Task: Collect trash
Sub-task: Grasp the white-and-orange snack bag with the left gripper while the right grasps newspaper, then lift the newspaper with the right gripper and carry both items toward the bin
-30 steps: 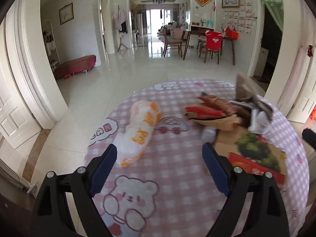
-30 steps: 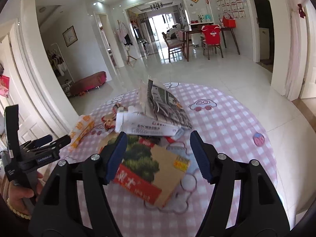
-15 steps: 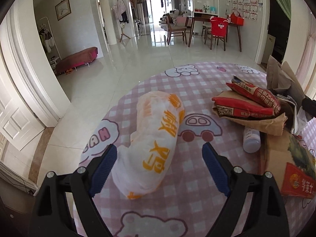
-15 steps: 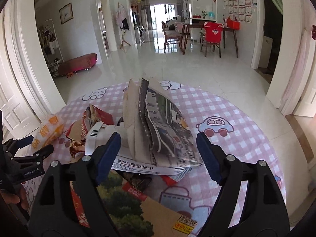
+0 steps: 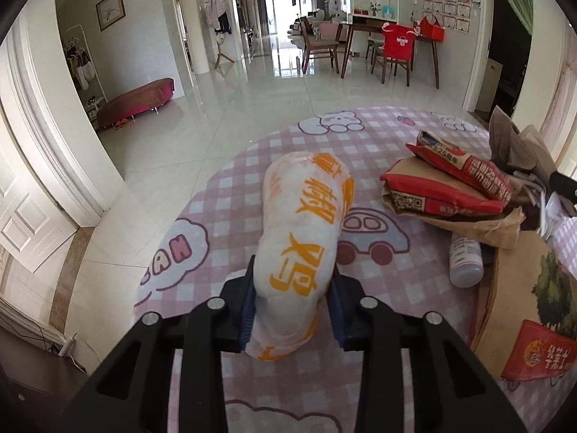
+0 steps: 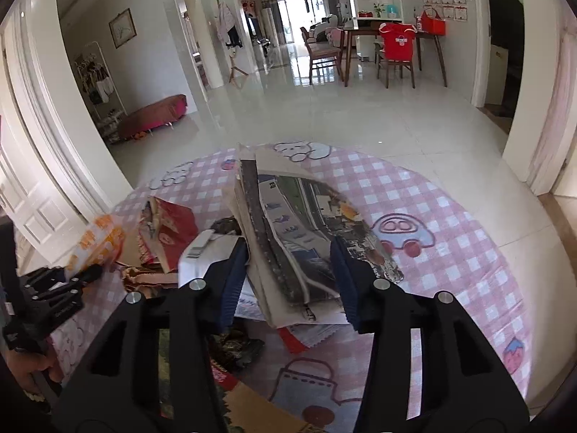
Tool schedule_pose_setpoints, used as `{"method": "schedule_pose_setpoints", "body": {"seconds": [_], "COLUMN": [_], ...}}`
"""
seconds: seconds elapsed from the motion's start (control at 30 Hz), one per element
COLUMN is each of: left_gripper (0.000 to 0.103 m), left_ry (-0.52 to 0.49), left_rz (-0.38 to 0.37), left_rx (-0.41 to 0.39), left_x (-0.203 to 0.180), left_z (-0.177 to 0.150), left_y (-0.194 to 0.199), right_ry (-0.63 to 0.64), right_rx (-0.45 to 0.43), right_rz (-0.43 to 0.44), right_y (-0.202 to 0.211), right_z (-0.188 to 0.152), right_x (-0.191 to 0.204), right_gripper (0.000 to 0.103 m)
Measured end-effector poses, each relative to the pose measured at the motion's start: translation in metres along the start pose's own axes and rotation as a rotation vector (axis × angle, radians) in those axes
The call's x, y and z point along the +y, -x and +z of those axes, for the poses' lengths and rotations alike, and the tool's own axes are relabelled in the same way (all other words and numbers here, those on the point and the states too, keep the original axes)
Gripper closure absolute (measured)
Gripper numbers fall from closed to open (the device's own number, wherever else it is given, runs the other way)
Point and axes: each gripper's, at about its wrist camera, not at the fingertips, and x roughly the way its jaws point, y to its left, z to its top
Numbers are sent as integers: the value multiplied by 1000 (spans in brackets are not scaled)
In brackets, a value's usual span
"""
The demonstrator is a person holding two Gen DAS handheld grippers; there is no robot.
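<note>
The left gripper has come forward and down onto the near end of the white and orange bag, and its jaws, wide apart a second ago, are closing with both blue pads now pressed into the bag's soft sides, so that piece of trash looks caught but not yet lifted from the pink checked mat. The right gripper has likewise pushed in on the folded newspaper, which earlier stood well ahead of it; its jaws are closing too, with the paper between them, the right pad against the paper's edge, though on the left side I cannot say for sure that the pad presses on the newspaper rather than on the white sheet beside it. Further out lie the red packets on a brown paper bag, a small white bottle just beside them, and a printed cardboard box at the mat's right. For the task this means two pieces are being taken at once, while the rest of the heap remains to be gathered.
</note>
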Motion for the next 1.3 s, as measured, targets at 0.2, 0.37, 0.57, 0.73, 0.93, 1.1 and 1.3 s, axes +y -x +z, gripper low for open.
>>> {"method": "schedule_pose_setpoints", "body": {"seconds": [0.2, 0.37, 0.57, 0.73, 0.93, 1.1, 1.3], "left_gripper": [72, 72, 72, 72, 72, 72, 72], "left_ry": [53, 71, 53, 38, -3, -66, -173], "left_rz": [-32, -78, -146, -208, -284, -352, -447], "left_rx": [-72, -101, -121, -163, -189, -191, -170], "left_x": [4, -4, -21, -43, -83, -132, -209], "left_z": [-1, 1, 4, 8, 8, -2, -22], "left_y": [31, 50, 65, 90, 119, 141, 165], "right_ry": [43, 105, 134, 68, -23, -82, -189], "right_rx": [37, 50, 20, -77, -149, -191, -246], "right_rz": [-51, -97, -80, -56, 8, 28, 21], "right_y": [1, -16, -11, 27, 79, 130, 195], "right_z": [5, 11, 18, 23, 15, -10, -60], "right_x": [0, 5, 6, -17, -42, -71, -125], "right_gripper": [42, 43, 86, 98, 99, 99, 99]}}
